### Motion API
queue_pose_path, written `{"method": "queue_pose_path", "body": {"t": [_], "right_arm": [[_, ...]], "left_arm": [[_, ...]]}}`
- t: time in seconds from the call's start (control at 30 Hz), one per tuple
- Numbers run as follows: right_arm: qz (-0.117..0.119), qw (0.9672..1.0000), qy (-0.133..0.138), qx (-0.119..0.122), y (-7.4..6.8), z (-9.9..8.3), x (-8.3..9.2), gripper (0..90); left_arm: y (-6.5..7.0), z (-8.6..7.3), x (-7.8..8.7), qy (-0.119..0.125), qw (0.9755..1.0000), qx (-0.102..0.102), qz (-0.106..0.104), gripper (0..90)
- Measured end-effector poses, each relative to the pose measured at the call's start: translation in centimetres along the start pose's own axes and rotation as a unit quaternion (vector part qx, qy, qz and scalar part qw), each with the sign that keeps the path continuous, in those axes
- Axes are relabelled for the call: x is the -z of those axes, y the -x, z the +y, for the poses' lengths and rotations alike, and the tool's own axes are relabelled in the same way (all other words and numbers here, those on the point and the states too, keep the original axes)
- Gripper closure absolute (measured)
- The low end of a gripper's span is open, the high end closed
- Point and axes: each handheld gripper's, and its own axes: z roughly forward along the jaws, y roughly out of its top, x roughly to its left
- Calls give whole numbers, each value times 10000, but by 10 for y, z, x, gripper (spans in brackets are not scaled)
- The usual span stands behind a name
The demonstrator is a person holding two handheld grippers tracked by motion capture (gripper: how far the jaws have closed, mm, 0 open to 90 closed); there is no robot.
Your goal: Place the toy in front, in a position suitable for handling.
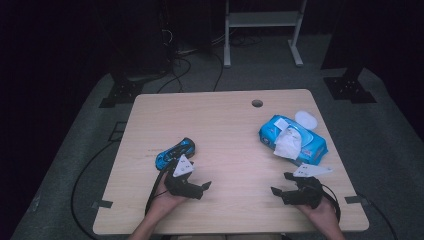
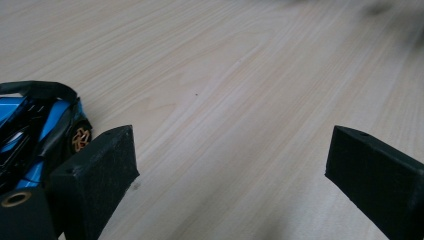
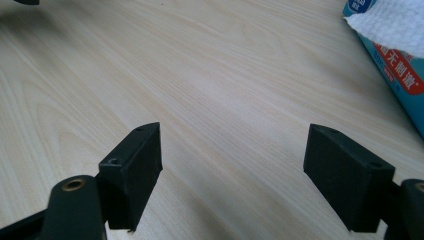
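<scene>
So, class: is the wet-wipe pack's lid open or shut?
Open. The wipe pack has its round white lid flipped back, and a white wipe sticks out of the top.

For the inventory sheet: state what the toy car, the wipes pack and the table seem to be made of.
Toy car: probably glossy painted plastic or metal; the blue body catches light, and the wheel has an orange rim.
Wipes pack: soft plastic film, printed blue, slightly shiny; a white textured sheet sticks out, likely nonwoven cloth.
Table: pale wood or wood-look laminate, matte, with visible grain lines.
</scene>
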Motion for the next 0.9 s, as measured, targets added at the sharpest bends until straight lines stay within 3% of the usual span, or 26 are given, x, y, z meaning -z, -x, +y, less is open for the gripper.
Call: {"method": "queue_pose_path", "body": {"t": [0.2,0.27,0.37,0.57,0.77,0.9], "right_arm": [[3,10000,-13,-23,0,-1,-1,220],[-23,10000,0,-18,0,-1,0,218],[-93,9999,44,-58,1,-1,2,215],[-221,9995,160,-129,2,1,5,211],[-245,9995,176,-121,1,2,7,202],[-217,9996,151,-65,-1,3,5,200]], "left_arm": [[-1,5,3,-64,10000,72,6,57],[-1,9,5,-70,9999,0,83,57],[-6,16,9,47,9999,43,84,57],[-19,22,12,6,9998,-73,188,57],[-35,30,18,-252,9980,-423,387,56],[-48,32,23,-381,9975,-447,383,56]]}}
